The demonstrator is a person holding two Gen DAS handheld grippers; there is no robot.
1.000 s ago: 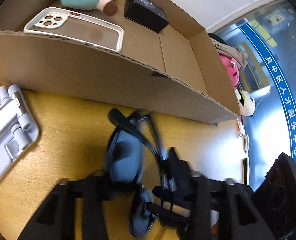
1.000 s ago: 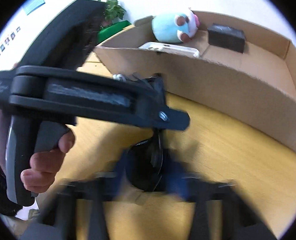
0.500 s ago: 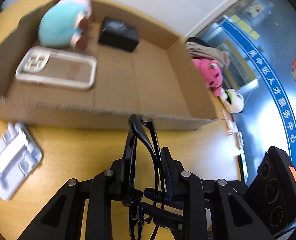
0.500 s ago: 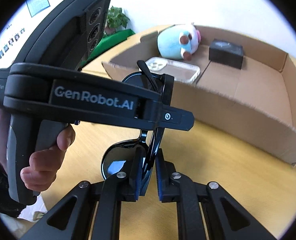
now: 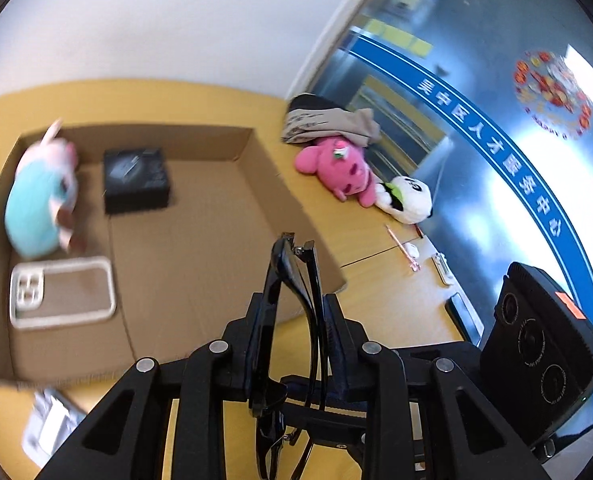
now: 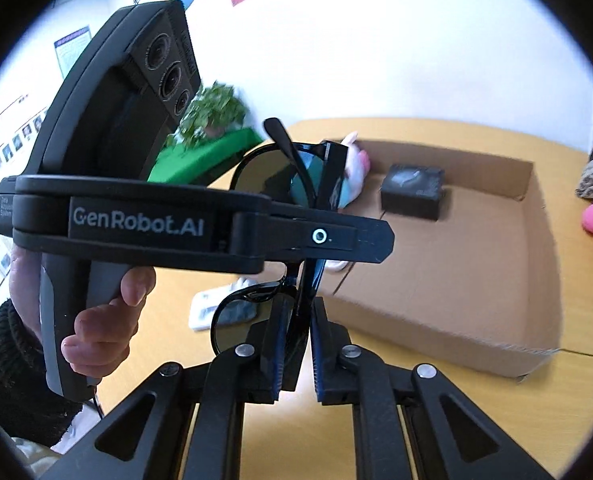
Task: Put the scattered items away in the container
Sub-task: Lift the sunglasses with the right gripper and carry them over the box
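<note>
Folded black sunglasses (image 5: 292, 264) hang in the air over the near wall of the cardboard box (image 5: 256, 152), with both grippers holding them. My left gripper (image 5: 296, 308) is shut across the folded frame and arms. My right gripper (image 6: 299, 312) is shut on the frame from below, and one dark lens (image 6: 264, 176) stands above it. From the right wrist view the left gripper (image 6: 360, 240) crosses sideways in a person's hand (image 6: 104, 320). A teal plush (image 5: 36, 208), a black box (image 5: 136, 180) and a white phone case (image 5: 62, 292) lie inside the box.
On the yellow table right of the box lie a pink plush (image 5: 340, 168), a panda plush (image 5: 406, 200), a beige cloth (image 5: 328, 124) and a pen (image 5: 400, 248). A white stand (image 5: 52, 424) sits before the box. A potted plant (image 6: 212, 112) stands far left.
Both grippers have risen with the sunglasses from the table top to above the box's near wall. The left gripper has rolled, so the glasses now stand on edge.
</note>
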